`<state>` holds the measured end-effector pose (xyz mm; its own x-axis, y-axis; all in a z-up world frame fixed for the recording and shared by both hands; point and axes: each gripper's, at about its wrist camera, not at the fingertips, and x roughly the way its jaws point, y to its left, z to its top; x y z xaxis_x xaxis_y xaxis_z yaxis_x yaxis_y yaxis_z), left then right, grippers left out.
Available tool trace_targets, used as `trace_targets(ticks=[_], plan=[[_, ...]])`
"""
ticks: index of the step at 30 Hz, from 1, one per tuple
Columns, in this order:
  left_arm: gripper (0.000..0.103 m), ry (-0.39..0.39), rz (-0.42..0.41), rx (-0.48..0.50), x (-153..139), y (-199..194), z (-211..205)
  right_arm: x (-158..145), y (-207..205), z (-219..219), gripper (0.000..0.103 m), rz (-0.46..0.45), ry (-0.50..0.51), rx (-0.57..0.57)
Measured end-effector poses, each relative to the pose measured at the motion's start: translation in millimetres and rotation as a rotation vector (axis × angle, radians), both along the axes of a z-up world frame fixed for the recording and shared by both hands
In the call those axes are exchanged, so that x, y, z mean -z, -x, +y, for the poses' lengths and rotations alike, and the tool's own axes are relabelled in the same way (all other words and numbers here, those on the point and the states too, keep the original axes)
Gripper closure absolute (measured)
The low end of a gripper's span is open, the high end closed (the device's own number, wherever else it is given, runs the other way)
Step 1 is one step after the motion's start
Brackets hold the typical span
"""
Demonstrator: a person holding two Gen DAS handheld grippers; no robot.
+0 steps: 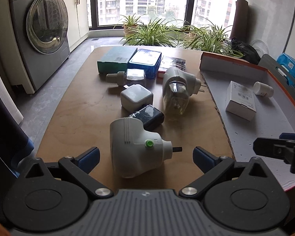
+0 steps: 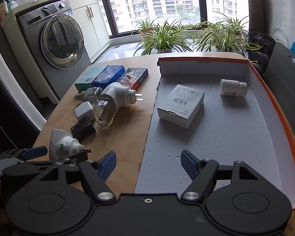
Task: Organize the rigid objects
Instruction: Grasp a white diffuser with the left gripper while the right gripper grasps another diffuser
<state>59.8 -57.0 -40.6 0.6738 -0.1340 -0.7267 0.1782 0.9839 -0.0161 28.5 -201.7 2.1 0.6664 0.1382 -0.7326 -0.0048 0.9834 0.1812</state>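
Our left tongs (image 1: pixel 145 154) stand wide open around the white plug-in heater (image 1: pixel 135 147) lying on the worktop (image 1: pixel 84 106); right tongs (image 2: pixel 148 162) hover open, empty, above the tray (image 2: pixel 216 137). Its rounded shell could squirt sideways from an off-centre pinch

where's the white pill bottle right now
The white pill bottle lies on its side in the orange-edged tray's far right corner, just beyond the white box.

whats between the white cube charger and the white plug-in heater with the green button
A black charger lies between the white cube charger and the plug-in heater, close against both. The left wrist view shows it best.
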Motion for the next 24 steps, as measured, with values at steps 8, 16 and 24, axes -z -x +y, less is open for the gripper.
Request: trace_targets(ticks=[8,16,24], plan=[[0.03,-0.035,-0.004,0.035,15,-5,5,6,-6,-4,0.017,0.015,-0.004,0.019],[0.031,-0.009,-0.056,0.03,9,1,14,10,-13,5,0.017,0.018,0.012,-0.01],[0.031,0.036,-0.088,0.016,-3,1,25,2,-49,22,0.017,-0.002,-0.007,-0.066]])
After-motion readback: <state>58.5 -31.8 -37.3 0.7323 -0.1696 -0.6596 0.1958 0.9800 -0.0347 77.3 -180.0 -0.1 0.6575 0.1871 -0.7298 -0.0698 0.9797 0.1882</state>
